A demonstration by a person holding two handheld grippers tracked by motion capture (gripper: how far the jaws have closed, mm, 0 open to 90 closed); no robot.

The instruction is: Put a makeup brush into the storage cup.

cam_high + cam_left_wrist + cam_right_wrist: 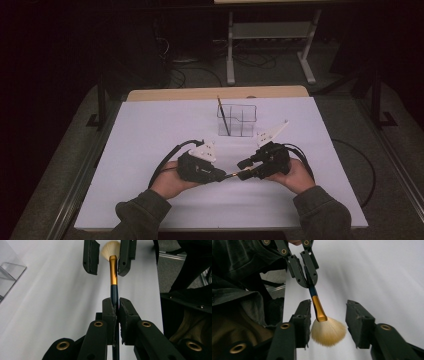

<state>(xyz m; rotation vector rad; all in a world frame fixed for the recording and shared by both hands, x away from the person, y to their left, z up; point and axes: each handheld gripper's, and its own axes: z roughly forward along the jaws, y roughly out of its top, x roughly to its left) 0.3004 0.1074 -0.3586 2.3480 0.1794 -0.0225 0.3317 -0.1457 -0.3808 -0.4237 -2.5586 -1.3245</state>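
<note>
A makeup brush (113, 272) with a dark blue handle, gold ferrule and pale fan of bristles (328, 331) is held level above the white table. My left gripper (117, 306) is shut on its blue handle. My right gripper (328, 320) stands open around the ferrule and bristles. One pad lies close beside the ferrule and the other is well apart from it. In the high view the left gripper (220, 176) and right gripper (243, 169) face each other near the front middle, with the brush (231, 175) bridging them.
A clear divided organizer (237, 120) stands at the table's back middle with a thin dark stick (223, 116) leaning in it. The white sheet (150, 135) covers the table. Cables trail from both grippers. A metal stand (270, 35) is on the floor beyond.
</note>
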